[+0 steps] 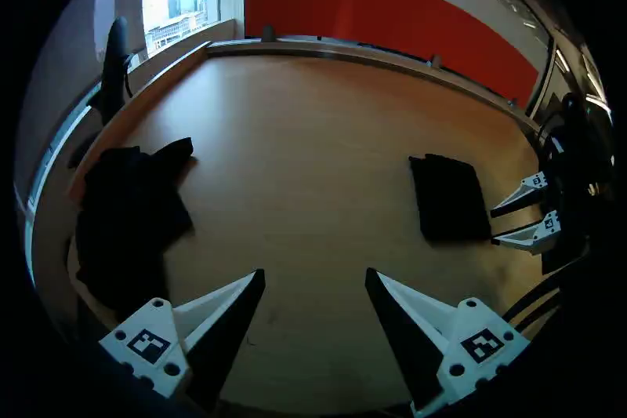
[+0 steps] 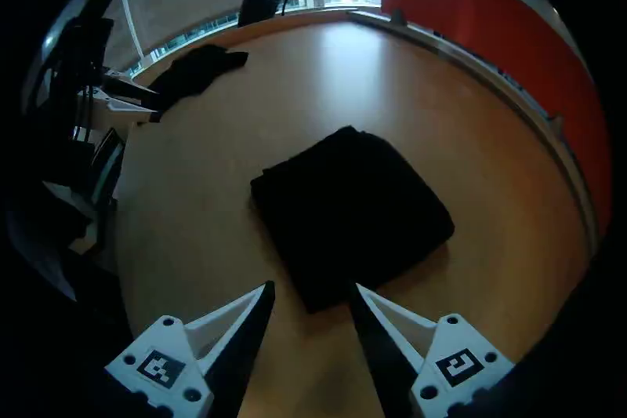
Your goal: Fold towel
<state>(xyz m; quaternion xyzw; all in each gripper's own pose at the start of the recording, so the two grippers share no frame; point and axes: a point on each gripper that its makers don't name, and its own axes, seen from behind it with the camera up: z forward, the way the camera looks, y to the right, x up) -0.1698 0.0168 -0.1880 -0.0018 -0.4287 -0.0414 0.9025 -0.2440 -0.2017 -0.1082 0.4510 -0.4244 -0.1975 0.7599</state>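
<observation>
1. I read the left tongs point(image 1: 313, 275) as wide open and empty, low in the frame.
2. The right tongs point(image 2: 309, 296) are open and empty, tips at the near edge of the folded towel point(image 2: 353, 214).
3. The folded towel lies flat, frame centre, on the counter point(image 2: 196, 206).

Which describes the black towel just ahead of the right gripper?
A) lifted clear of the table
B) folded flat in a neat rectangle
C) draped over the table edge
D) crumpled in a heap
B: the towel lies flat on the table as a tidy rectangle, ahead of the open right gripper; the crumpled cloth sits farther off.
</observation>
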